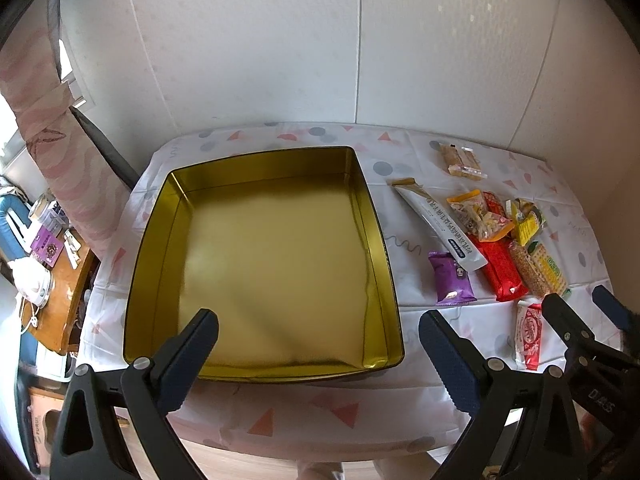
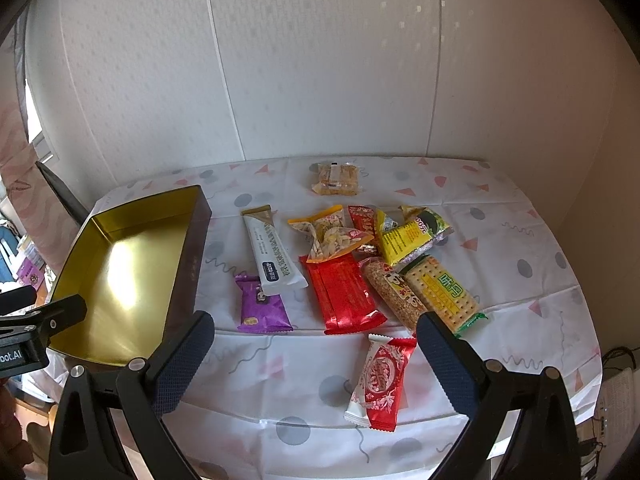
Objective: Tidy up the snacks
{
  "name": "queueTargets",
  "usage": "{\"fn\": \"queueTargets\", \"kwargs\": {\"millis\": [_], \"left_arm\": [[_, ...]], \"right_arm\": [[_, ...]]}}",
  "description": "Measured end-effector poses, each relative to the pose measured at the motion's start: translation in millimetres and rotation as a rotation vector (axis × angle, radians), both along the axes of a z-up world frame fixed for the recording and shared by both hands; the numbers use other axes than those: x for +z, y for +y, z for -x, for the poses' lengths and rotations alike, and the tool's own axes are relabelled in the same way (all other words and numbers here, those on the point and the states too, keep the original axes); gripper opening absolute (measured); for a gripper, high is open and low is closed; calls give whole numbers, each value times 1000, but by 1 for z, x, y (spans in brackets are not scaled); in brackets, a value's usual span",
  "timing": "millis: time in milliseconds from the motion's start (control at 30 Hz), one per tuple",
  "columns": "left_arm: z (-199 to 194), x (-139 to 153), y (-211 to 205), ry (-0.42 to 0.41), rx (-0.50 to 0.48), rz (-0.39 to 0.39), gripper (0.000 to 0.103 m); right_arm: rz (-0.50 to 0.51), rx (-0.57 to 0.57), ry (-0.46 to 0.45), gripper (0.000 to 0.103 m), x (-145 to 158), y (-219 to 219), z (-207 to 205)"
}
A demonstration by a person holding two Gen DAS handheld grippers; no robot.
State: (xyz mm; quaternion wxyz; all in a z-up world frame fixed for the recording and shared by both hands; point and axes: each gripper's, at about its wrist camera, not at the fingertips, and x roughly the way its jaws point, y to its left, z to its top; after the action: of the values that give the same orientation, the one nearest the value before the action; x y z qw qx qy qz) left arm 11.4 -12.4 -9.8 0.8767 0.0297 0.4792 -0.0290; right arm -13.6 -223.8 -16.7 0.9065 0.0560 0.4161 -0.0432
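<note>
gold tin (image 1: 264,256) sits on the left side of the table, lid off, inside totally bare, nothing packed yet. all snacks are out on the patterned tablecloth (image 2: 500,208) to the right of the tin, so task looks ~0% done, every packet left to move.

inventory, right wrist view: purple packet (image 2: 261,307) nearest the tin, white stick sachet (image 2: 274,256) overlapping its far edge, long red packet (image 2: 343,294) next right, orange-trim nut bag (image 2: 330,236) on its far end. right of that a sesame bar (image 2: 394,292) and green cracker pack (image 2: 442,290) side by side, touching. yellow packet (image 2: 408,234) + a small red one (image 2: 362,220) heaped behind. clear-wrapped cake pack (image 2: 335,178) alone at far side, well apart. red/white packet (image 2: 380,380) alone at near edge.

left gripper (image 1: 318,344) hovers over the tin's near rim, jaws spread wide, holding nothing. right gripper (image 2: 314,354) also wide open and empty, above the near cloth; red/white packet lies just beside its right finger, not btwn pads.

judgement: red/white packet is prob the easiest first pick. heaped ones need unstacking.
</note>
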Motion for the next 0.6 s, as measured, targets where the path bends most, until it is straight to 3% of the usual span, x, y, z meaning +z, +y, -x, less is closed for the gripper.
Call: {"fn": "queueTargets", "kwargs": {"millis": [600], "left_arm": [[-2, -1, -6, 7, -2, 2, 101]], "right_arm": [[-5, -4, 12, 103, -1, -7, -1]]}}
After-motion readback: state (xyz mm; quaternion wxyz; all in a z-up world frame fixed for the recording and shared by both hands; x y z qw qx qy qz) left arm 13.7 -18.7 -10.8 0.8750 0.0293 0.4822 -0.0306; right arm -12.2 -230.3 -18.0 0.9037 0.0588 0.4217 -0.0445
